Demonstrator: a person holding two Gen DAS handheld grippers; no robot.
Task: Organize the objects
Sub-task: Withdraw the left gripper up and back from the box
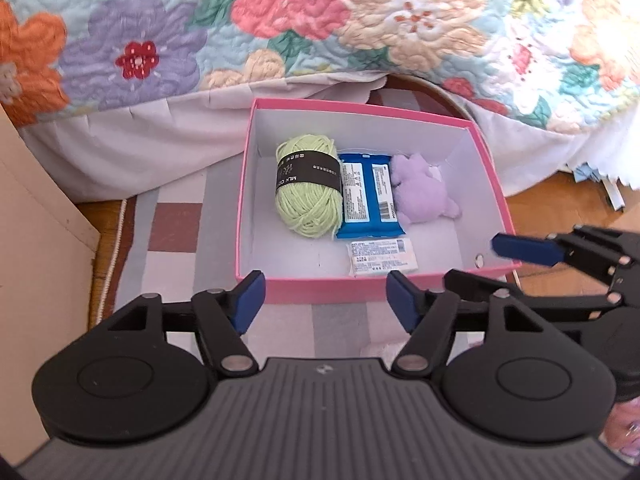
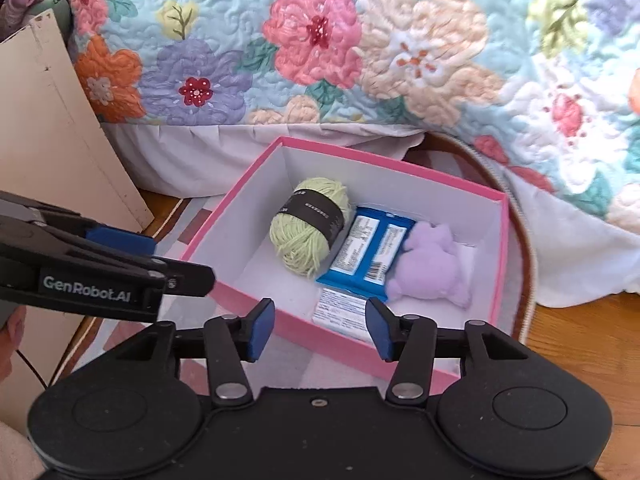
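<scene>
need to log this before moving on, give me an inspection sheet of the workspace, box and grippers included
surface: checked rug on a wooden floor.
job's things: pink box holds green yarn, blue packet, purple plush toy and small white packet.
clutter: nothing seen.
grippers: left gripper and right gripper both open, empty, near the box's front wall.
cables: thin dark cord at the right view's left edge.
surroundings: floral quilt behind; beige board at left.

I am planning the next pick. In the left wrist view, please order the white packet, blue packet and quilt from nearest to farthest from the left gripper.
1. White packet: front of box, nearest the left gripper.
2. Blue packet: mid-box.
3. Quilt: behind box.
</scene>
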